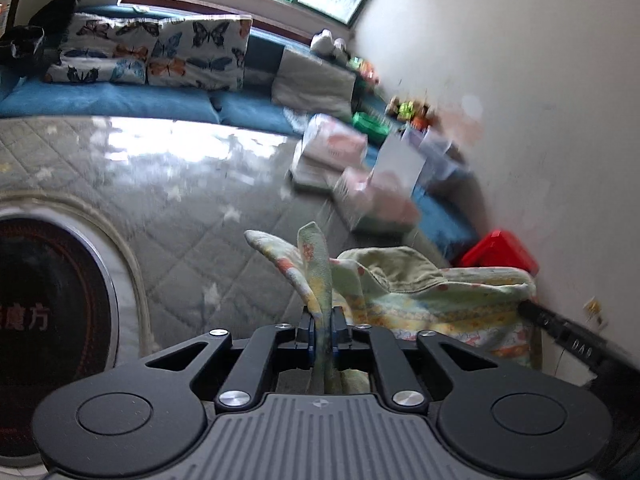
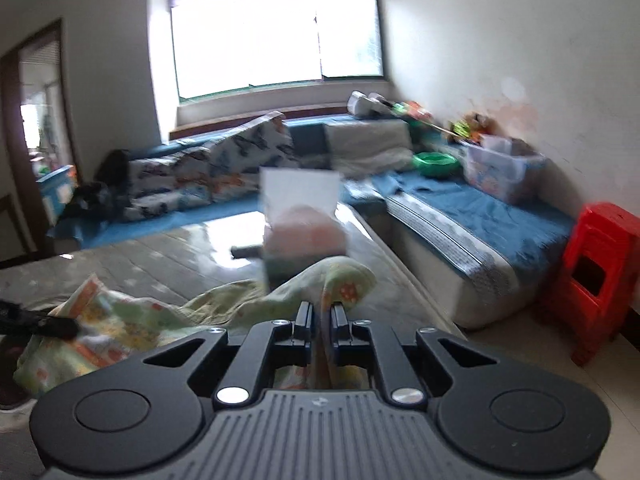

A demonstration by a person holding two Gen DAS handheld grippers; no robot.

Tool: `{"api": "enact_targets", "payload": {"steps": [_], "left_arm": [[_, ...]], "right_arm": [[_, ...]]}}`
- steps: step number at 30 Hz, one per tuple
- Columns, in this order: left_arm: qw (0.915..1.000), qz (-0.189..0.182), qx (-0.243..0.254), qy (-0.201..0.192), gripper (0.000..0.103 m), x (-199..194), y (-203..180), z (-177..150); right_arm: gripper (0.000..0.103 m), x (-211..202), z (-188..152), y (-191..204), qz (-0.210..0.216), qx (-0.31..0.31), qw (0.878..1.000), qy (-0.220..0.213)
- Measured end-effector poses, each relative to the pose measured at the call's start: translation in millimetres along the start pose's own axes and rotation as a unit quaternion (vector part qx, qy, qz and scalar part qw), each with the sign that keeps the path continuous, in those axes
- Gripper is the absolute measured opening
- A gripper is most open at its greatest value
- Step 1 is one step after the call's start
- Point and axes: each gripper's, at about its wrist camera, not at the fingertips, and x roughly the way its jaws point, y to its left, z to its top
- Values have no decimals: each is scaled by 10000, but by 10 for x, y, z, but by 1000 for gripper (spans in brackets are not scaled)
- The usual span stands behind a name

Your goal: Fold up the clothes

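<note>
1. Left wrist view: the left hand-held gripper is clamped on an edge of the pale green printed garment, which is held up over the quilted surface.
2. Right wrist view: the right hand-held gripper pinches another edge of the garment; a red stool stands beside the blue sofa.

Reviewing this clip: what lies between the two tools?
The floral garment spans the gap, bunched and sagging. The left tool pinches one edge, the right tool another. The left wrist view shows this best.
</note>
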Motion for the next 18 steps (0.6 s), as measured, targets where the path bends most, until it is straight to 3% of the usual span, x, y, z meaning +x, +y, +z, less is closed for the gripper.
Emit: {"api": "enact_targets", "payload": {"steps": [4,6,8,12,14,18], "left_arm": [[9993,352,39,76,22,63,64,-63],[9990,447,55,53,23,64,78,-59],[9991,414,122,16,23,68,36,-37],[9992,289,255,50,23,134,-66,-24],[9991,249,309,134,23,187,-112,-44],[9986,180,372,342,23,314,-156,-119]], "right_arm": [[11,105,-119,-62,-59,15,9997,229],[20,143,-177,-52,-17,-18,9995,310],[43,186,-197,4,132,-61,9992,359],[46,351,-243,191,390,-232,9978,482],[54,450,-262,281,486,-289,9968,567],[54,566,-332,379,645,-271,9952,689]]}}
